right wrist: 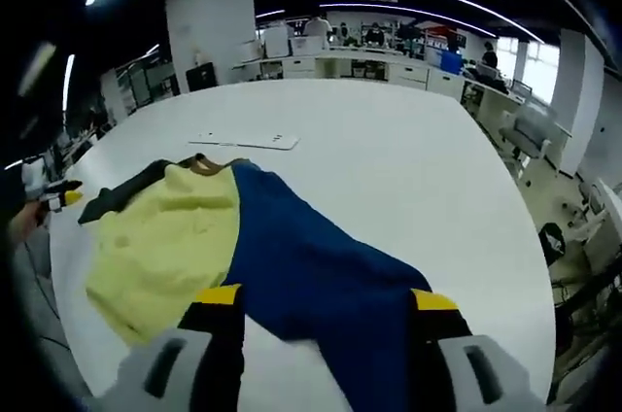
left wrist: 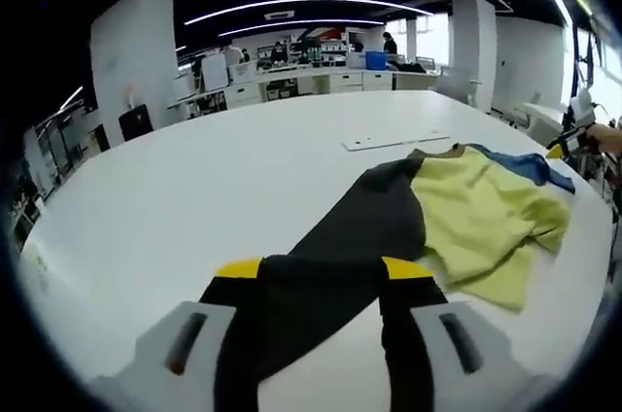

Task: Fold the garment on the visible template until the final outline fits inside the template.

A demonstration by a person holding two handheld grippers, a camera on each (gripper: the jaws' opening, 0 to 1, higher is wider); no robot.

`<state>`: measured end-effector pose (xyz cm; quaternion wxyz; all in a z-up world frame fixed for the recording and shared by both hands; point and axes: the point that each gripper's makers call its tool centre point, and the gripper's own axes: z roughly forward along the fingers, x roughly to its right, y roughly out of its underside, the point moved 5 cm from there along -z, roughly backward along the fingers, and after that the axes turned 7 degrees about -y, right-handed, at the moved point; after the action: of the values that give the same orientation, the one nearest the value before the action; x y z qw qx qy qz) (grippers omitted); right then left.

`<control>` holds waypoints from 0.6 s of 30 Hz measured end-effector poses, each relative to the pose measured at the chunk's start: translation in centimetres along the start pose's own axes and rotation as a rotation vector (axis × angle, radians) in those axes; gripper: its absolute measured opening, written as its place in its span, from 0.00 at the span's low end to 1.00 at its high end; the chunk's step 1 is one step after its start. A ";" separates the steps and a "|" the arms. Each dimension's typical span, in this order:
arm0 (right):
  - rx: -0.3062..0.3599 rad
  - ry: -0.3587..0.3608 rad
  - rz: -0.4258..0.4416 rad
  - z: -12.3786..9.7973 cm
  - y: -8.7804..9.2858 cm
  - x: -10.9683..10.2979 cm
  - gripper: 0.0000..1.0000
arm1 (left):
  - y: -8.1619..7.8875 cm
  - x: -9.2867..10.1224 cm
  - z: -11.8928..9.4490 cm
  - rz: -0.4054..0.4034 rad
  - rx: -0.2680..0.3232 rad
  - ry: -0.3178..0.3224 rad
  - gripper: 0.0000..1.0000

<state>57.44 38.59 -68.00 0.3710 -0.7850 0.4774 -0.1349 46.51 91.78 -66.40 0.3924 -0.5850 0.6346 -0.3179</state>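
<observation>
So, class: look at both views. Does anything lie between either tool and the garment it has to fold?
Nothing visible does. The left tool already has the garment's black sleeve running between its jaws, and the right tool has the blue sleeve the same way. Only bare white table surrounds the garment.

I work at a broad white bench (left wrist: 194, 198) in a large open office. Long curved light strips (left wrist: 292, 12) cross the dark ceiling. White square pillars (left wrist: 131, 57) stand behind it, with cluttered white desks (right wrist: 340, 64) along the far wall and bright windows (left wrist: 432, 38) at one side.
</observation>
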 end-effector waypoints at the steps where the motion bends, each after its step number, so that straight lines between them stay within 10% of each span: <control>1: -0.003 -0.006 0.001 0.0 0.1 -0.2 0.69 | 0.0 0.4 0.0 0.004 -0.003 0.013 0.48; 18: -0.022 -0.169 -0.040 -0.6 2.5 -8.5 0.71 | -0.3 8.6 -2.0 0.029 0.032 0.220 0.55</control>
<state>51.11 44.89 -68.15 0.3986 -0.8068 0.4304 -0.0704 44.82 83.11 -66.26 0.3343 -0.5308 0.6772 -0.3847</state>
